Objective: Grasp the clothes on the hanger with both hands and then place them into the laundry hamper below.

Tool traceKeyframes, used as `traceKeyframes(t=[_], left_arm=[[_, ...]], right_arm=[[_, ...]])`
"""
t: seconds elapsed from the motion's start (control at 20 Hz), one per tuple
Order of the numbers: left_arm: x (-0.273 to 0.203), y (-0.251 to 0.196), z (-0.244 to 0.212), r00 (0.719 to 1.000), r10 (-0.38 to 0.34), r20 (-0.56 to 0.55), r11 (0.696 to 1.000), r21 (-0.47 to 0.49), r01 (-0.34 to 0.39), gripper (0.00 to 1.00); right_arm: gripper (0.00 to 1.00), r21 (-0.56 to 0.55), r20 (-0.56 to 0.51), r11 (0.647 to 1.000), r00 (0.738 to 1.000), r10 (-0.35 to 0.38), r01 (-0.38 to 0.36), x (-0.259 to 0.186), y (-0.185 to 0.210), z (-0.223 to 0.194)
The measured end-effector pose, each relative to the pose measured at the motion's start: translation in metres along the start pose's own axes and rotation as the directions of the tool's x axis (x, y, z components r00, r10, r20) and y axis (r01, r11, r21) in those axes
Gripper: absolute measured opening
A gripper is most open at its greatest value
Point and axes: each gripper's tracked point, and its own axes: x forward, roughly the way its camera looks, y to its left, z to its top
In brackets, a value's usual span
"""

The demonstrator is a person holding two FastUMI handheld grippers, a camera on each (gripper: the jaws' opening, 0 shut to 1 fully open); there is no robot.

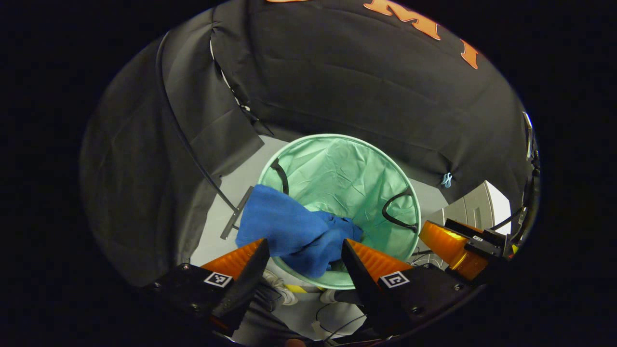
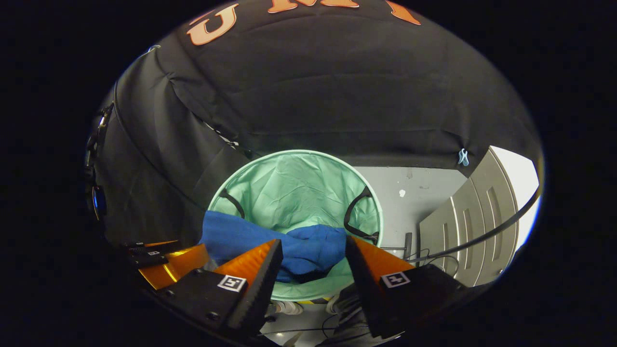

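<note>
Left gripper view: the left gripper hangs with fingers spread apart, gripping nothing, above the blue clothes. In the right gripper view the right gripper is likewise parted. The clothes lie draped over the near rim of the green laundry hamper, partly inside, probably just let go there.

Floor: grey, smooth. Hamper: green, round, stands on it at centre. Cables: lie on it at 4 o'clock of the hamper. White fleck: at 3 o'clock. Metal bar: at 9 o'clock.
</note>
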Motion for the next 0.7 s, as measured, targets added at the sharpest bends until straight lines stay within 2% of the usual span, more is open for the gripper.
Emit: traceKeyframes(t=[0.05,0.45,0.7], left_arm=[[-0.004,-0.003,0.003,1.000,-0.006,0.013,1.000,0.003,0.006,0.97],[-0.071,-0.032,0.045,0.980,-0.091,0.178,0.996,0.020,0.088,0.96],[-0.110,-0.027,0.071,0.953,-0.096,0.288,0.994,-0.015,0.105,0.96]], right_arm=[[1.00,0.002,0.006,1.000,1.000,0.003,-0.003,-0.003,0.002,0.005],[0.99,-0.026,0.159,1.000,0.987,0.002,0.002,-0.060,0.009,0.040],[0.99,-0.004,0.226,1.000,0.974,-0.009,0.010,-0.094,-0.006,0.055]])
